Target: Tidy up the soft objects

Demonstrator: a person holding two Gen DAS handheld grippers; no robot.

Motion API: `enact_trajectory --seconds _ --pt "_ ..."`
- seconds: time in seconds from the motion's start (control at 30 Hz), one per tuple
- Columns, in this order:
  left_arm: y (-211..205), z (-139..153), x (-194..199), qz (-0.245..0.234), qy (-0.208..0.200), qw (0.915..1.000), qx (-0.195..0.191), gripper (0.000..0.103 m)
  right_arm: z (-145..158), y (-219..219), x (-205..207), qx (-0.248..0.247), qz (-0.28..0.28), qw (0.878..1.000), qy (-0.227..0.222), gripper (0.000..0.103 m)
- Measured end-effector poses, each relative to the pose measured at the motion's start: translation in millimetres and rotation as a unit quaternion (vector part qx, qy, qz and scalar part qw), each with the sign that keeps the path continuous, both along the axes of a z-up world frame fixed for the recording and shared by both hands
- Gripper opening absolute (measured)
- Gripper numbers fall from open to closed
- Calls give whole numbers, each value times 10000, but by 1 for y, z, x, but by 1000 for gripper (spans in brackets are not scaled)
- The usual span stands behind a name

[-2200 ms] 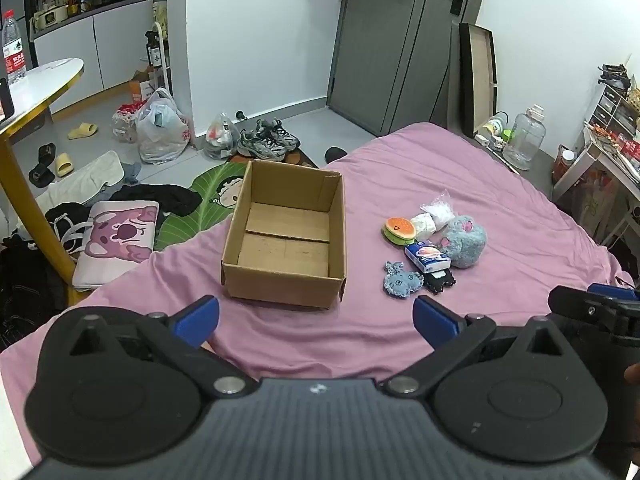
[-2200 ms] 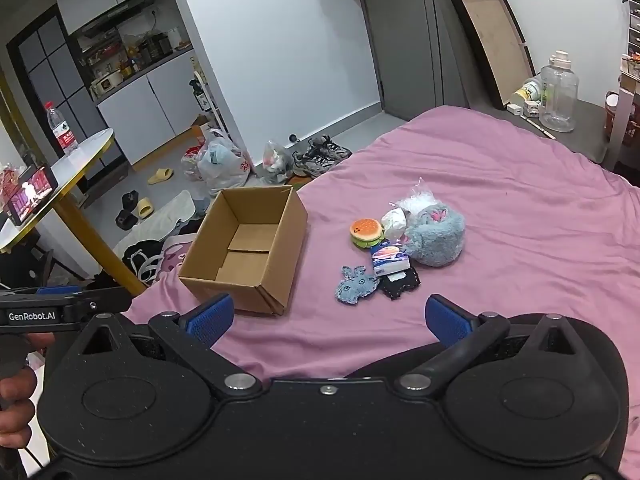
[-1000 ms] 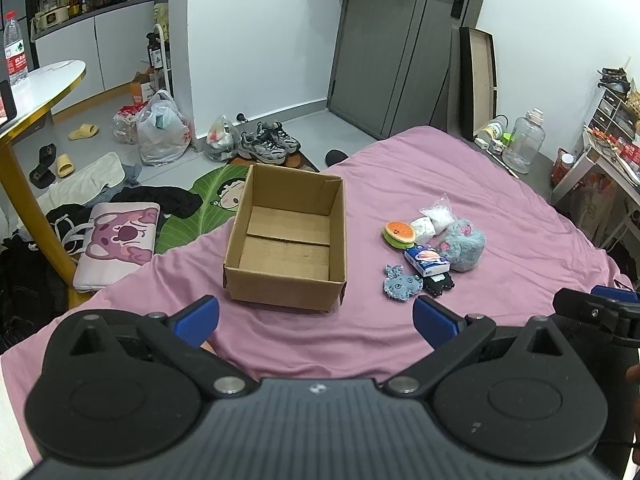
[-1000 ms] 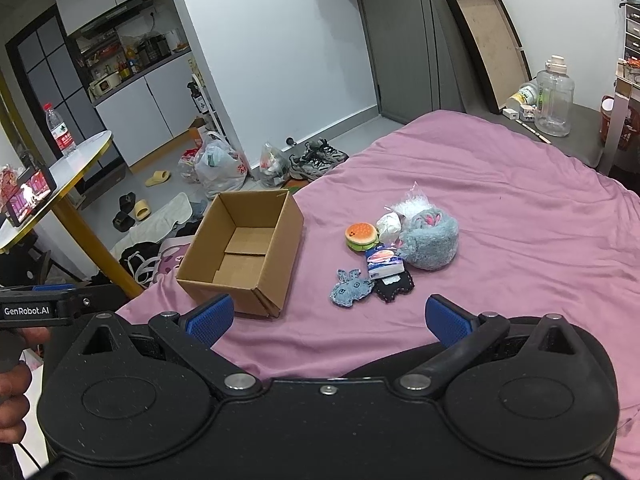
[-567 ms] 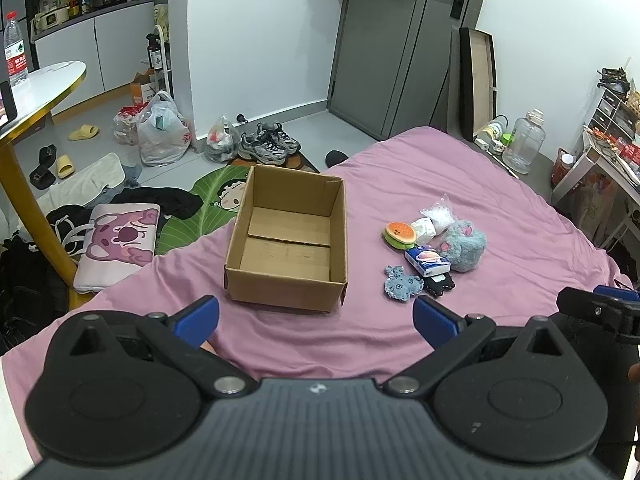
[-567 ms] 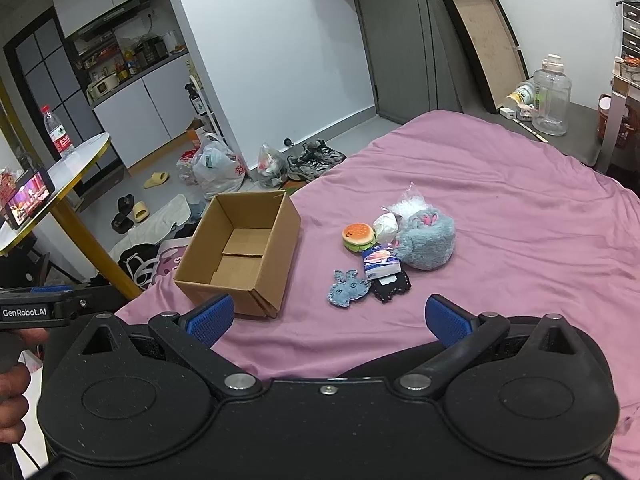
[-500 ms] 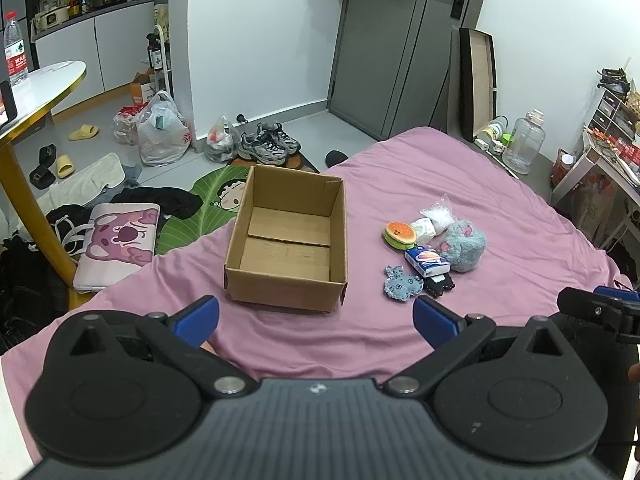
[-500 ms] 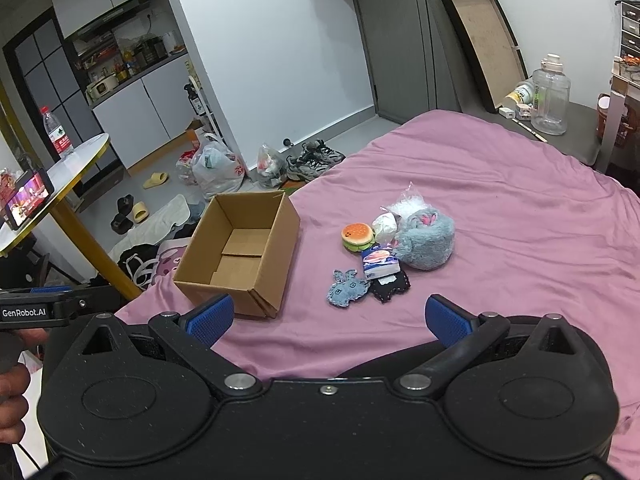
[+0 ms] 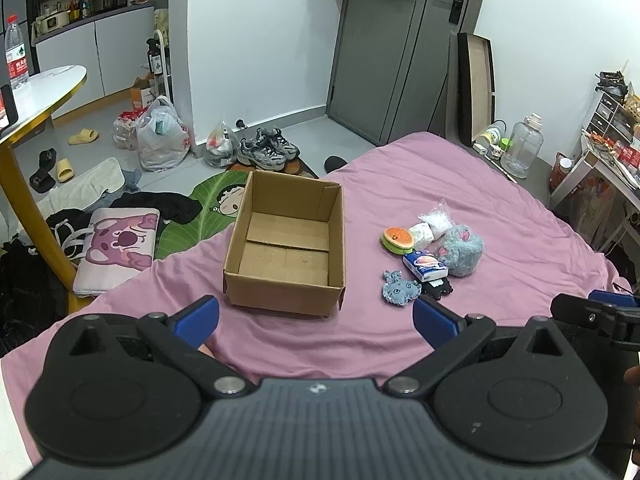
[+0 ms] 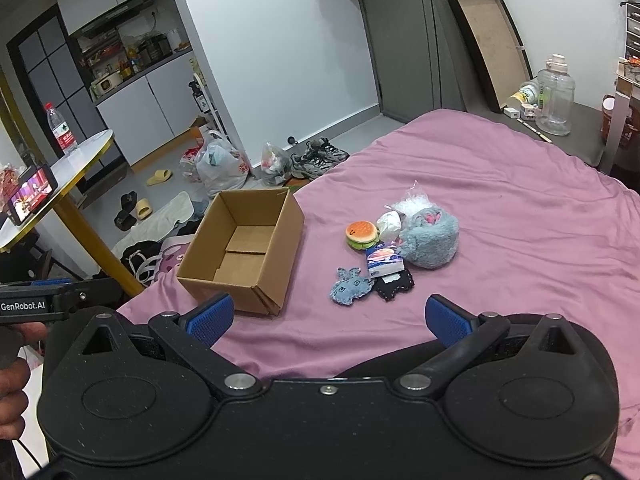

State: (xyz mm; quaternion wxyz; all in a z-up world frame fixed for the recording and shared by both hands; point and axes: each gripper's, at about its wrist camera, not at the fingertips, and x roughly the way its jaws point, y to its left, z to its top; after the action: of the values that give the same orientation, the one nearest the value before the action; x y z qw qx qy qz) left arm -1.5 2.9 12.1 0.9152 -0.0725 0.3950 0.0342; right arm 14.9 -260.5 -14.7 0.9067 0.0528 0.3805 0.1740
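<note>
An open, empty cardboard box (image 9: 286,248) (image 10: 244,248) stands on the pink bed (image 9: 400,340). To its right lies a cluster of soft items: a burger toy (image 9: 397,239) (image 10: 362,234), a fluffy blue-grey plush (image 9: 460,248) (image 10: 430,240), a white bundle (image 9: 423,233), a plastic bag (image 9: 438,218), a tissue pack (image 9: 425,265) (image 10: 383,259), a small blue plush (image 9: 400,288) (image 10: 350,286) and a black patch (image 9: 438,289) (image 10: 394,281). My left gripper (image 9: 316,318) and right gripper (image 10: 328,316) are open, empty, short of the box and the cluster.
The bed's left edge drops to a cluttered floor: a pink cushion (image 9: 118,246), clothes, shoes (image 9: 266,152) and bags. A round table with a yellow leg (image 9: 28,196) stands at left. A water jug (image 9: 524,146) and a desk stand at right.
Both grippers have drifted slightly back and up; the box and the toys look a little farther off. Nothing was grasped or moved.
</note>
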Motion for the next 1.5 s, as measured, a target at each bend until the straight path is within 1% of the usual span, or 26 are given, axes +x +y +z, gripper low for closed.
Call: enact_trajectory --seconds 0.4,0.63,1.03,1.27,1.4,1.5 --pt "-11 -5 11 -35 -111 9999 -37 102 -8 -1 12 27 63 9999 93 103" --pt "-16 -11 21 -21 -72 10000 -53 102 -16 -6 24 55 47 9997 227 103" --pt "-25 -23 47 -51 -44 9999 -114 102 -34 -16 54 197 -59 9985 498 103" --pt "-34 -38 67 -106 83 9998 -154 100 -51 -24 77 286 -159 9969 711 103" --pt "-40 -45 79 -143 109 9997 -146 100 -56 -27 90 474 -142 9957 788 103" --pt "-44 -49 88 -188 136 9996 -182 100 -60 -29 101 576 -247 9944 853 103"
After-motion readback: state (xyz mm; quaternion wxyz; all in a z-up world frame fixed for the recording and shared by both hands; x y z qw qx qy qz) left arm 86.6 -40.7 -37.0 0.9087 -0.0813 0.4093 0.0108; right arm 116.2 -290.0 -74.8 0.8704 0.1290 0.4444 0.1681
